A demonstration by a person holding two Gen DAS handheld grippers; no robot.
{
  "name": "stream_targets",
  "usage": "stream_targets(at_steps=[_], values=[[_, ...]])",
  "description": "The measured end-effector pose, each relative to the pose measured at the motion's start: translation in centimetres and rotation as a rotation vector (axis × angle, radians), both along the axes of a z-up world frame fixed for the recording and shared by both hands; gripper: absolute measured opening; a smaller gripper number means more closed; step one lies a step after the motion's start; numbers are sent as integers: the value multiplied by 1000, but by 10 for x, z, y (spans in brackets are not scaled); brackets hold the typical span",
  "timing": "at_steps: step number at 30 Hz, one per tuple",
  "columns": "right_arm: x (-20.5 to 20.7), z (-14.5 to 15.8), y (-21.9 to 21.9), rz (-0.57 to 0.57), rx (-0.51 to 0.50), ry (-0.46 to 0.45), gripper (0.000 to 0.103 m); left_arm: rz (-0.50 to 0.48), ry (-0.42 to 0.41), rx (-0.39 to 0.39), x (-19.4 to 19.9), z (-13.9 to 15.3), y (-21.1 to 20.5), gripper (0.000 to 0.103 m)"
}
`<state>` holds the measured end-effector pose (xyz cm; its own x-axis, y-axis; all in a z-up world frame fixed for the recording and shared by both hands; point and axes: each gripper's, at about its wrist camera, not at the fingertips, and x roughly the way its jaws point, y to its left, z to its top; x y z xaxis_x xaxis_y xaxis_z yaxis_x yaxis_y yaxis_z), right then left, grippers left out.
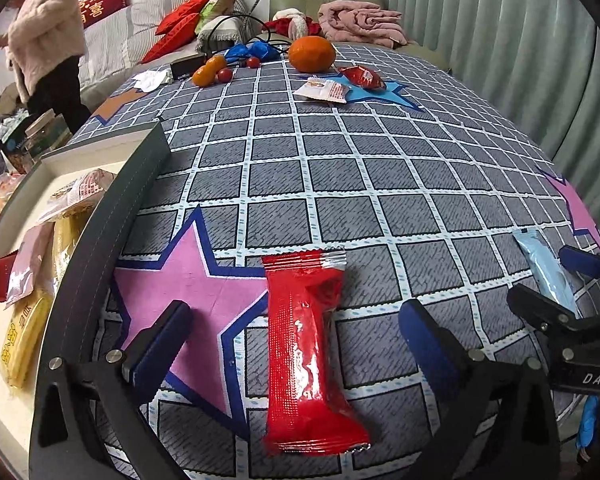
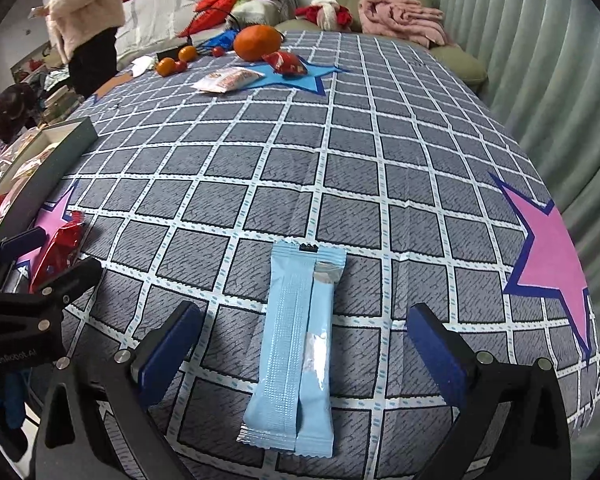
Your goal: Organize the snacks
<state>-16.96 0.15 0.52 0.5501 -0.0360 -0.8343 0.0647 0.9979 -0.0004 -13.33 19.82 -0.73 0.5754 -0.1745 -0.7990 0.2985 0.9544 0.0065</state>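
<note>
A long red snack packet (image 1: 306, 344) lies on the checked tablecloth between the open fingers of my left gripper (image 1: 296, 336), untouched. A long light-blue snack packet (image 2: 296, 348) lies between the open fingers of my right gripper (image 2: 304, 340), untouched. Each gripper shows at the edge of the other's view, the right one (image 1: 572, 292) and the left one (image 2: 40, 256). A dark-walled box (image 1: 112, 216) at the left holds several packets. A white packet (image 1: 322, 90) and a small red packet (image 1: 362, 77) lie at the far end on a blue star.
A large orange (image 1: 311, 53), small oranges (image 1: 209, 71) and red fruits sit at the table's far end with cables and a blue bag. A sofa with cushions and a pink blanket (image 1: 360, 22) is behind. A person (image 1: 48, 44) stands far left. A curtain runs along the right.
</note>
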Motion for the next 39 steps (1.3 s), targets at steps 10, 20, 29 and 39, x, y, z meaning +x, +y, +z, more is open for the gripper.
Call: stream_targets(at_steps=[10,20,29,39], values=[[-10,-1,1,2,-7,-70,103,-3,-18,-7,-2,0,1,103],[-11,-1,1,3,-8,-72,103,-4,-24,-10,-3,0,2,103],[-11,-1,1,3,-8,-72,103,-4,-24,-10,-3,-1,2,103],[-13,-1,1,3,-8,-76,103,-5,-24,-10,-3,-1,2,103]])
